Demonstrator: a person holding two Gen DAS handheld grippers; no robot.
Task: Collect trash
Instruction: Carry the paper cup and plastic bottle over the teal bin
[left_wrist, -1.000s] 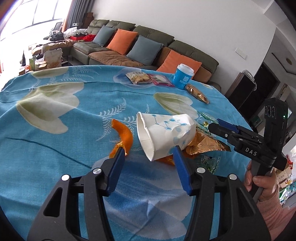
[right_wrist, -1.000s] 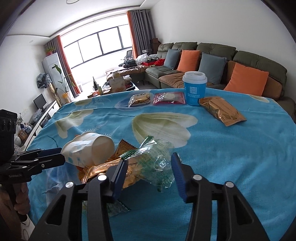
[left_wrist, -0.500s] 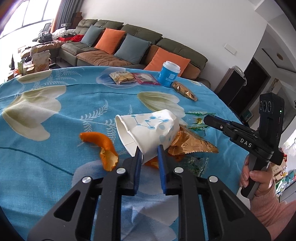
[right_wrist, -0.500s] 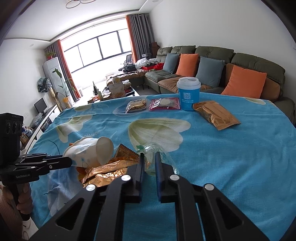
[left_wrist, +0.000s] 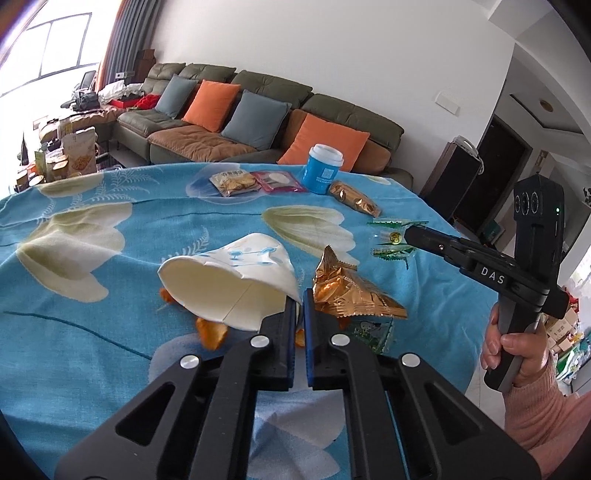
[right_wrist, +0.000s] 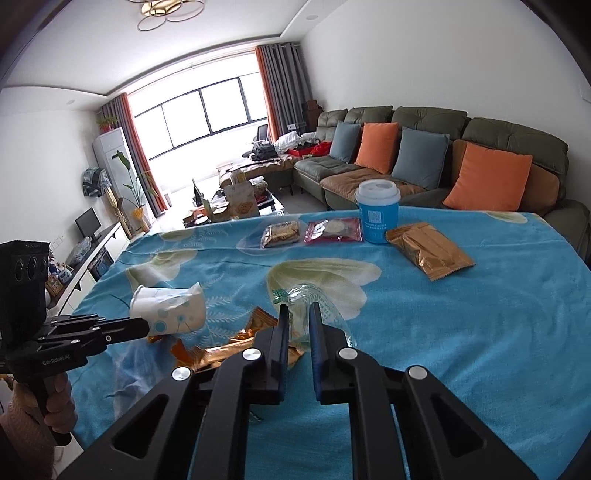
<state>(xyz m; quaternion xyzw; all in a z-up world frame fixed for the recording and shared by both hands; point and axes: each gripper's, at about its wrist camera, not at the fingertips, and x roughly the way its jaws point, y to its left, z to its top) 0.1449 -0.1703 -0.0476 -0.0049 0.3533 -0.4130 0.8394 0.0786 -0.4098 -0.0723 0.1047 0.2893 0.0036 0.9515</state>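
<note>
A crumpled white paper cup (left_wrist: 229, 280) with blue dots hangs tilted just above the blue tablecloth, my left gripper (left_wrist: 300, 299) shut on its wall near the rim. Orange peel (left_wrist: 211, 332) lies under it and a crumpled gold wrapper (left_wrist: 351, 295) beside it. My right gripper (right_wrist: 298, 312) is shut on a clear plastic wrapper (right_wrist: 314, 293) with green edges. In the left wrist view this wrapper (left_wrist: 391, 240) sticks out past the right gripper's tip. The cup (right_wrist: 170, 310) shows at the left gripper's tip in the right wrist view.
At the table's far side stand a blue cup with a white lid (right_wrist: 376, 212), two snack packets (right_wrist: 280, 232) and a gold packet (right_wrist: 428, 251). A small printed wrapper (left_wrist: 369, 332) lies near the gold one. A sofa with cushions (left_wrist: 258, 114) is behind the table.
Both grippers went from open to shut, the left on the paper cup and the right on the clear wrapper. Both have risen slightly, lifting the cup off the orange peel.
</note>
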